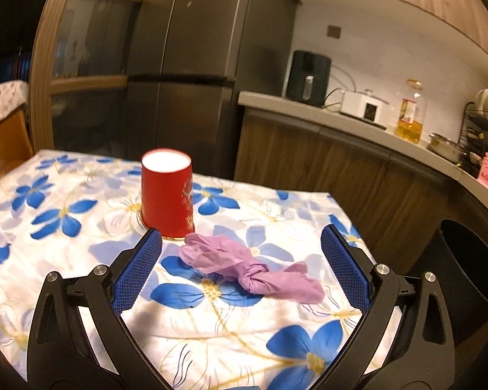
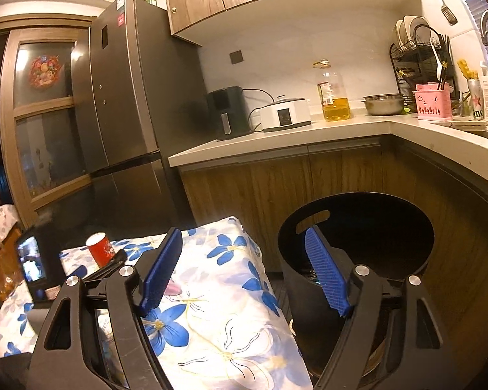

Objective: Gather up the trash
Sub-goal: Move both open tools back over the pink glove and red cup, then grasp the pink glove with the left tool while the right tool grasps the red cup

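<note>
Kitchen desk (image 1: 65, 292) | purple glove (image 1: 247, 269) lies between wide-open, empty left gripper (image 1: 242, 240) fingers | right gripper (image 2: 244, 237) open, empty, beside bin (image 2: 358, 260) | risk: fingers snagging tablecloth or toppling red cup (image 1: 167, 195)

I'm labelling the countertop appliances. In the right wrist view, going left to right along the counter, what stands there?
Black air fryer → white cooker → oil bottle → steel bowl → pink utensil holder.
</note>
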Demonstrator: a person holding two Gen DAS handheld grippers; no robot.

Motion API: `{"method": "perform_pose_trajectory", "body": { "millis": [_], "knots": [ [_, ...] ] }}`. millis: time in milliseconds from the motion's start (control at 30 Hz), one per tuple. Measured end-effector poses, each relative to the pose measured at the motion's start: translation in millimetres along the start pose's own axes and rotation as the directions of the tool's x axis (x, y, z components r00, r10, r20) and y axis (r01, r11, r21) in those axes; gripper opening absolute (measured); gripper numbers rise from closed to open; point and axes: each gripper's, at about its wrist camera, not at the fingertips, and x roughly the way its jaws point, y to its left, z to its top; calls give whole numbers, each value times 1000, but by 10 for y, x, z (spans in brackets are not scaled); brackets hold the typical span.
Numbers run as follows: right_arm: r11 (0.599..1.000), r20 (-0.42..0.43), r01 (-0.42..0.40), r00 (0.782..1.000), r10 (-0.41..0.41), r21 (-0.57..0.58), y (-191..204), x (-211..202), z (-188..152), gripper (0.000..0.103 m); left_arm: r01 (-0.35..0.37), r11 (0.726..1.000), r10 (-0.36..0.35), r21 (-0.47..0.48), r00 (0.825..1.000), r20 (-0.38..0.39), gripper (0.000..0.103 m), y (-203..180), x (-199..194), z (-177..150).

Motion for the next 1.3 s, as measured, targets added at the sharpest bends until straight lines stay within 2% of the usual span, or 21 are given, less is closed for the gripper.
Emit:
{"method": "perform_pose_trajectory", "body": {
  "millis": [133,233,433,500,700,933,1067,1300],
  "knots": [
    [1000,-3,0,1000,0,-9,1,45,8,76,8,1000,-9,-10,998,-67,91,-5,204,-9],
    [1000,-4,-2,1000,2,-5,-4,64,9,76,1,1000,-1,1,993,-121,79,-20,331,-52],
    [1000,-10,-11,1000,11,-6,17,99,-3,76,13,1000,-8,19,977,-214,49,-43,545,-135],
    [1000,-11,-13,1000,13,-7,26,103,-2,76,17,1000,-11,26,973,-229,36,-56,574,-154],
    [1000,-19,-18,1000,18,-4,41,120,-6,76,38,998,-27,43,971,-237,11,-87,583,-185],
    [1000,-26,-20,999,20,-7,85,125,-18,76,81,997,-81,-9,972,-219,5,44,406,-190],
    [999,-35,-32,999,31,-18,172,144,-48,76,88,996,-89,-11,980,-176,5,207,170,-173],
    [995,-70,-96,993,93,-35,524,311,-139,76,74,995,-79,-71,994,-73,4,824,-357,-60]
  ]
}}
